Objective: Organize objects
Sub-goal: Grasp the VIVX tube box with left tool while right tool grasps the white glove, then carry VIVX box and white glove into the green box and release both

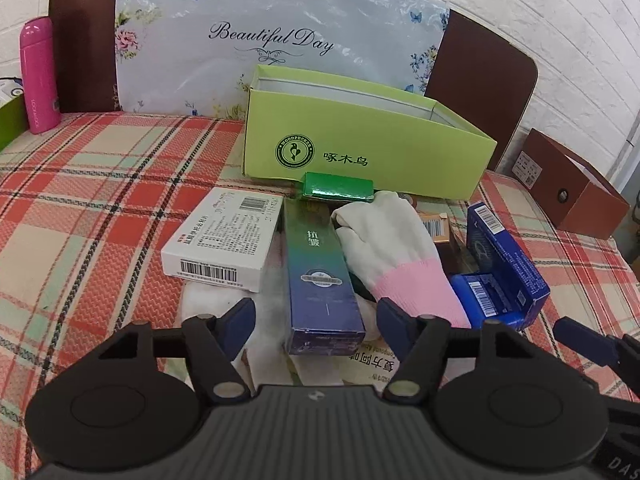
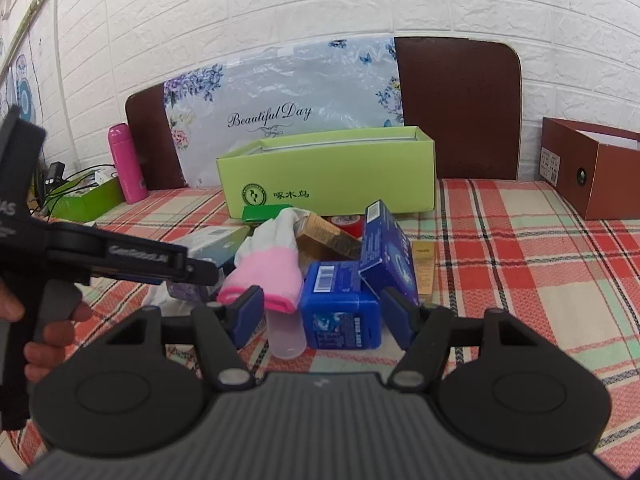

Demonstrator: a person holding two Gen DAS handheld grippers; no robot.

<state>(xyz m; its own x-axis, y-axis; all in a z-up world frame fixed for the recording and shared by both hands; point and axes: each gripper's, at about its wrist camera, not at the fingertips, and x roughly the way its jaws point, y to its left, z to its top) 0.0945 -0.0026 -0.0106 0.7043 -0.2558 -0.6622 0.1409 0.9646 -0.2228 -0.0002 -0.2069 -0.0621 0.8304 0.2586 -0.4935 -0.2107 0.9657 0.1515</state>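
left tongs (image 1: pixel 316 322): released, jaws spread either side of the tall blue-green cardboard carton (image 1: pixel 320 276) lying in the pile on the plaid-clothed surface (image 1: pixel 100 216).
right tongs (image 2: pixel 322 318): released too, straddling the squat blue plastic box (image 2: pixel 340 310), nothing gripped.
destination: likely the open lime-green cardboard box (image 1: pixel 360 144) just behind the pile.
tip: centre the jaws on the carton's long sides, clear of the white glove with pink cuff (image 1: pixel 384 244) touching it.
writing: "woodpecker" on the box, "beautiful day" on the floral sheet (image 1: pixel 272 36).
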